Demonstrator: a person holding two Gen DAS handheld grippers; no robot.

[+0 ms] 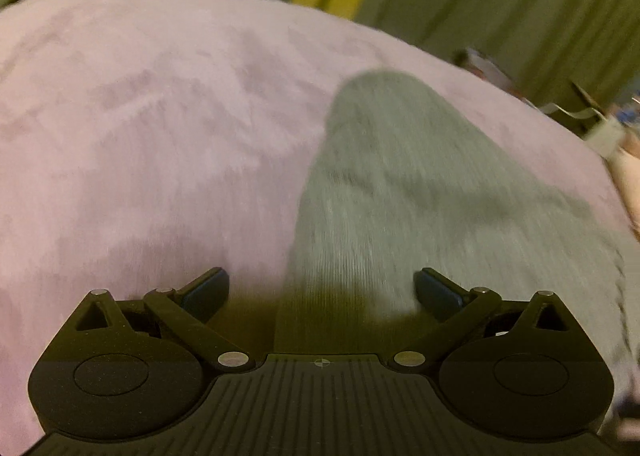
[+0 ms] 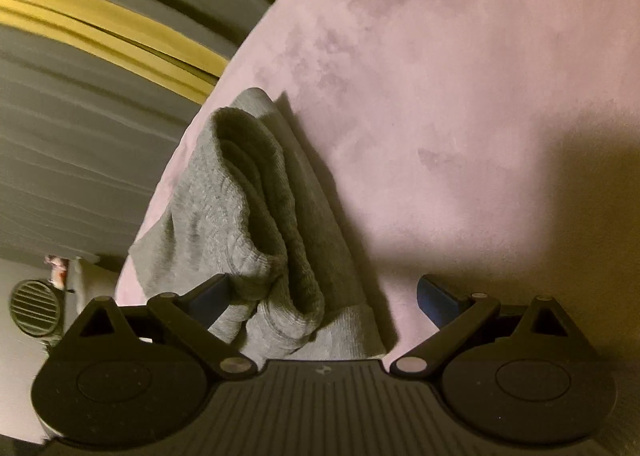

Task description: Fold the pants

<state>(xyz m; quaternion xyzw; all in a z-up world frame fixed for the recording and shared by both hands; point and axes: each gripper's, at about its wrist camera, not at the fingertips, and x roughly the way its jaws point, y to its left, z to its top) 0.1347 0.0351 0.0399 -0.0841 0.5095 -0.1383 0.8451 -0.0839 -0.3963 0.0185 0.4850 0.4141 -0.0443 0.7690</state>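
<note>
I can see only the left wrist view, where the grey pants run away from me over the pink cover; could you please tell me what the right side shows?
Observer: In the right wrist view the pants are bunched into a raised fold, not flat.
Operator: Thank you. Is the right tool gripping them?
Observer: No, the right tool is open, with the bunched cloth lying between its fingers.
Operator: Where do the pants sit on the cover?
Observer: Close to the edge of the pink cover, towards the curtain.
</note>
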